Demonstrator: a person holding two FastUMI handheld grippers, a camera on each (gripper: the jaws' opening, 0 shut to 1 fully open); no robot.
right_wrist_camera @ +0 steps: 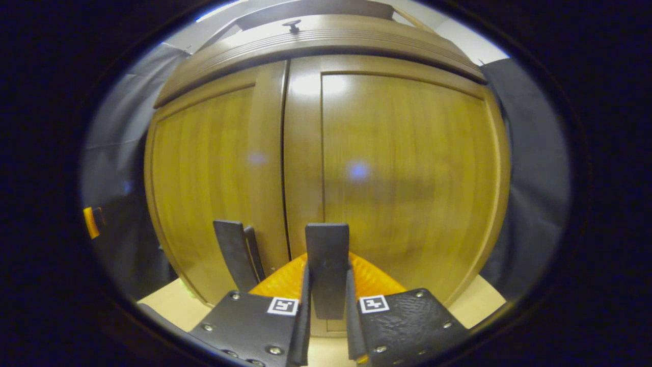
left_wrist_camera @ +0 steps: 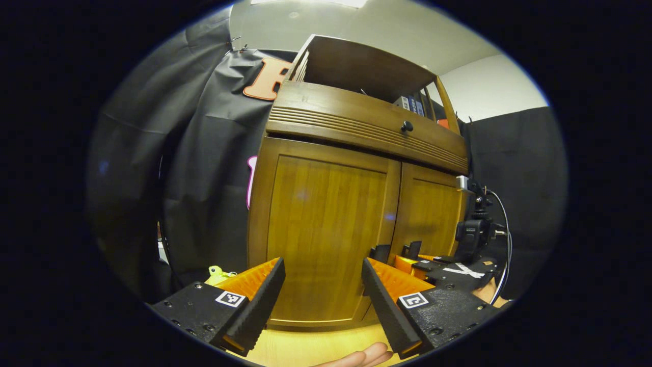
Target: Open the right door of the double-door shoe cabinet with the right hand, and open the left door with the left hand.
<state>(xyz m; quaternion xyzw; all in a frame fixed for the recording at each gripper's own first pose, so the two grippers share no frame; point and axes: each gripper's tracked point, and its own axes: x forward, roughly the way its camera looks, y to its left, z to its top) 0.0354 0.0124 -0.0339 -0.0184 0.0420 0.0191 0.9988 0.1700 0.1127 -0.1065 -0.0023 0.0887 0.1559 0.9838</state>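
Cabinet: the brown wooden double-door shoe cabinet [left_wrist_camera: 356, 204] stands on the pale wooden counter [left_wrist_camera: 316, 346].
Doors: left door [right_wrist_camera: 214, 178] and right door [right_wrist_camera: 407, 173] meet at the middle.
Handles: two flat dark door handles, left handle [right_wrist_camera: 234, 260] and right handle [right_wrist_camera: 327, 265], flank the seam.
Drawer: above the doors, small round black knob [left_wrist_camera: 406, 126] at its middle.

left gripper view farther back, right gripper view close, both facing cabinet [left_wrist_camera: 356, 204]

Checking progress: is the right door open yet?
Shut. The right door sits flush with the left door; the right gripper clamps its handle.
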